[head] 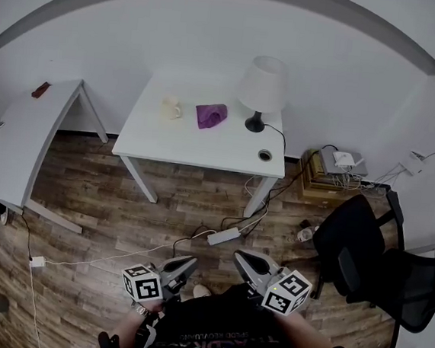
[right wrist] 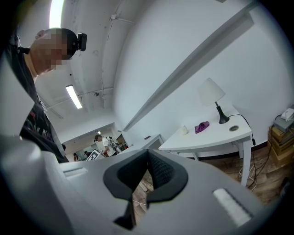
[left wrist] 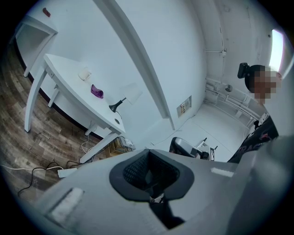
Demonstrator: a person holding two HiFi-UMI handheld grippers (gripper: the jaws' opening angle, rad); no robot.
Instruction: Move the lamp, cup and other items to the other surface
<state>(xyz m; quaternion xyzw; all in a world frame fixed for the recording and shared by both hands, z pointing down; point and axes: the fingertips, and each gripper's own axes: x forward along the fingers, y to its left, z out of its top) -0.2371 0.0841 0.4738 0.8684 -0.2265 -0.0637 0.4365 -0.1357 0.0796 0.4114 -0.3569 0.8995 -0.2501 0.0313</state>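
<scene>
A white table (head: 204, 149) stands ahead by the wall. On it are a cream cup (head: 170, 108), a crumpled purple item (head: 211, 115) and a lamp (head: 261, 89) with a white shade and black base. A second white table (head: 29, 140) stands to the left, with a small dark object (head: 40, 90) at its far end. My left gripper (head: 186, 266) and right gripper (head: 241, 260) hang low by my body, far from both tables, both shut and empty. The left gripper view shows the cup (left wrist: 84, 73), purple item (left wrist: 96, 91) and lamp (left wrist: 130, 94) far off; the right gripper view shows the lamp (right wrist: 211, 92) too.
A black office chair (head: 368, 241) stands at the right. A power strip (head: 224, 236) and cables lie on the wood floor in front of the table. A stack of boxes with a white device (head: 334, 171) sits by the wall. The lamp's cord runs past a round hole (head: 264, 155) in the tabletop.
</scene>
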